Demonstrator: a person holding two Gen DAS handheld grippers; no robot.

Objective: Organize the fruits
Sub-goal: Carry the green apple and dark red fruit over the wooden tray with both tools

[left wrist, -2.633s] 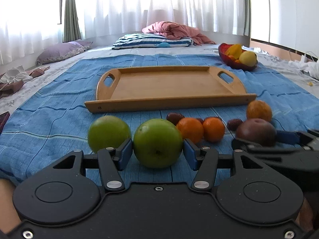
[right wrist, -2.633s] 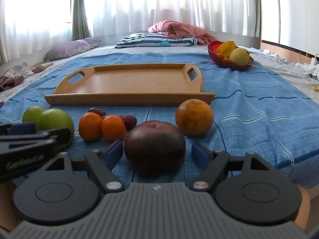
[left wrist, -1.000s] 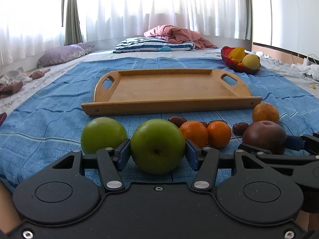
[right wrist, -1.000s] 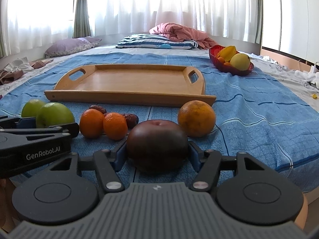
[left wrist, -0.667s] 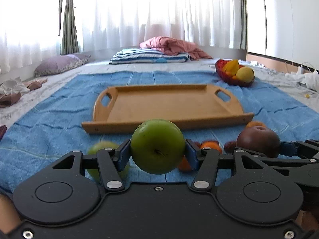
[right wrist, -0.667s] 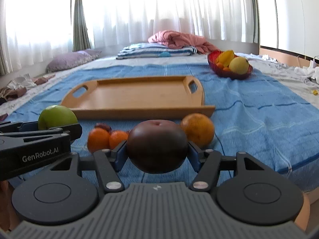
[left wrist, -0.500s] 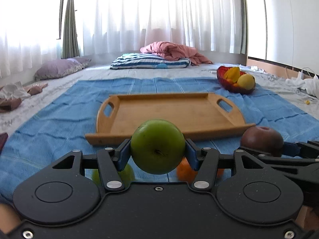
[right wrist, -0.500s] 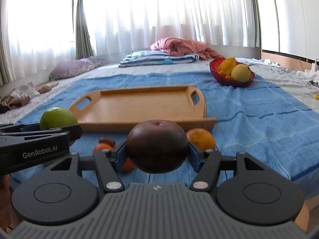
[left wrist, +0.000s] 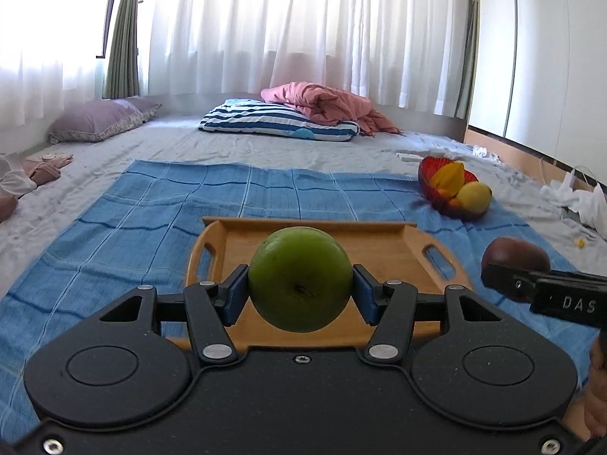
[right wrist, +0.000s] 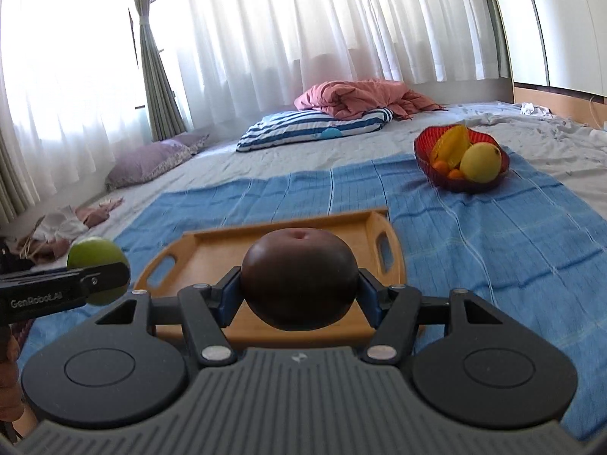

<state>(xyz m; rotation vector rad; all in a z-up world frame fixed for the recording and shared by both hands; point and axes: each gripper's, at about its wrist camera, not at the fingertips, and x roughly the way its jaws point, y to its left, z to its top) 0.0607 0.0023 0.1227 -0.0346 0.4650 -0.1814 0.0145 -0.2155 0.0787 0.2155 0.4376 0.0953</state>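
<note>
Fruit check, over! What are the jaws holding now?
Left gripper shut on green apple. Right gripper shut on dark apple. Both above wooden tray. Nothing blocking.

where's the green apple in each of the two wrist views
Left wrist view: the green apple sits centre frame, clamped in the left gripper.
Right wrist view: the same apple shows at the left edge, behind the other gripper's finger.
Shared landmark: the wooden tray lies behind the apple in both.

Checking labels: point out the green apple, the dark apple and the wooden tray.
green apple [left wrist: 299,276], left wrist view, middle of its front.
dark apple [right wrist: 299,278], right wrist view, middle of its front.
wooden tray [left wrist: 383,246], left wrist view, bare floor.
</note>
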